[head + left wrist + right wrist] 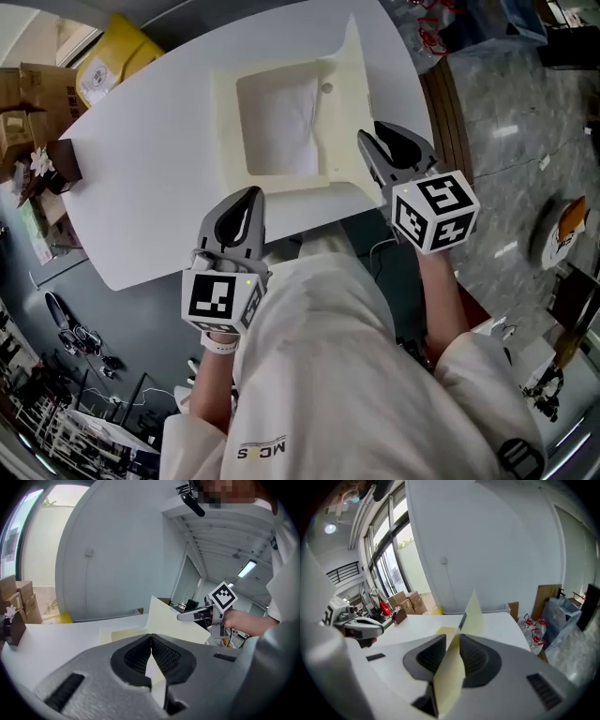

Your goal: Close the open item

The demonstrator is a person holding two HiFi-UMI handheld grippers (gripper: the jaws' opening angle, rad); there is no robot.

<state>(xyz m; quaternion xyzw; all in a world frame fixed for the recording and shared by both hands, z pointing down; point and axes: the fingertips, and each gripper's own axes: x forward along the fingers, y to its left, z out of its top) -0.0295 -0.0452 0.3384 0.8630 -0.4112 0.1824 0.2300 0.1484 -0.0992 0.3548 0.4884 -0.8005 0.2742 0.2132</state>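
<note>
Head view | left gripper [248, 192] clenched on cream box [225, 122] edge | right gripper [372, 133] released, flap [347, 112] between | cartons [37, 89] beyond table [141, 187]

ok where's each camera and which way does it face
Head view: on the head, steeply down at table, box, left tool, right tool; arms show.
Left gripper view: on left tool, along its jaws across the box; right tool and hand at right.
Right gripper view: on right tool, along the flap between its jaws; left tool at left.
Both gripper views share the flap.
</note>
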